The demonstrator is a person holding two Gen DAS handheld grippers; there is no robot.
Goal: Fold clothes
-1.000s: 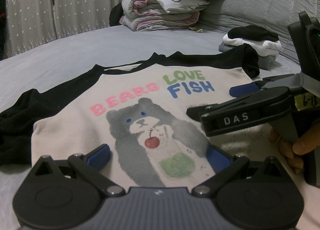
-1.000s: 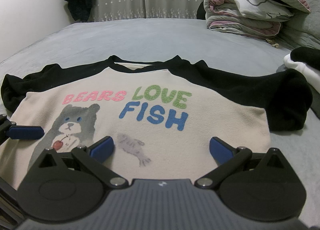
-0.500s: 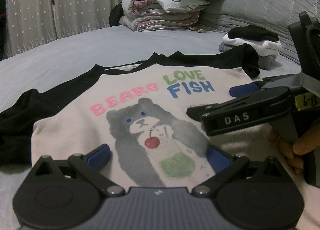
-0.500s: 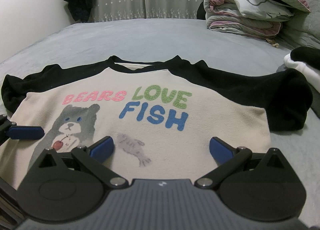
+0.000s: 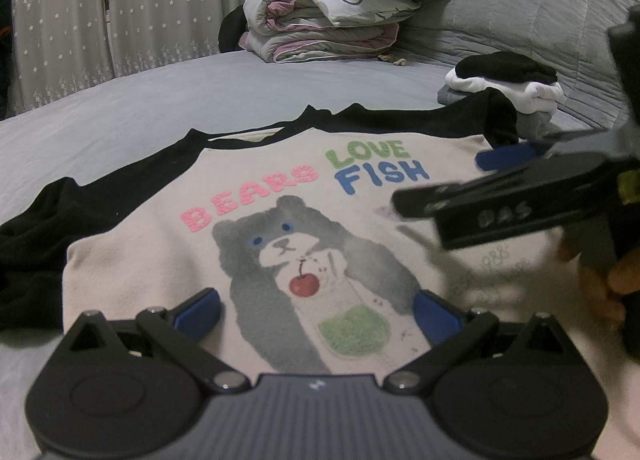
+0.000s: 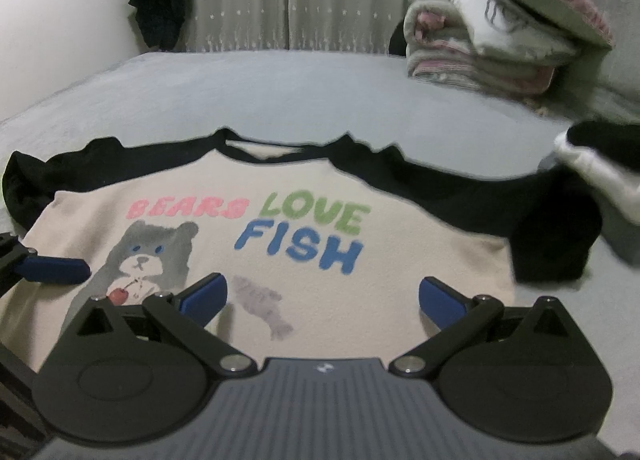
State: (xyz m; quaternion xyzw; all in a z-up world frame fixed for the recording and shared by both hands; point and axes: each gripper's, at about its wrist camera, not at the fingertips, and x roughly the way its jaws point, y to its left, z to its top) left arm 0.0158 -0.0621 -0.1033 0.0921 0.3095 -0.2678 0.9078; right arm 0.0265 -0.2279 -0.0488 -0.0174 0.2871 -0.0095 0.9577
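a bear-print sweatshirt [image 6: 400,268] lies flat on the bed [image 6: 280,100]; my left tongs [image 5: 316,312] and right tongs [image 6: 320,296], both released, hover above it (soft, light fleece, best pinched at hem).

Both my wrist views: low, close over shirt [image 5: 160,260] hem, facing far bedding [image 6: 500,48]; shared: its printed front.

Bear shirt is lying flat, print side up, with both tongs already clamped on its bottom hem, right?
Not clamped. Both wrist views show the left tongs and right tongs open over the bear shirt, which does lie flat, print up.
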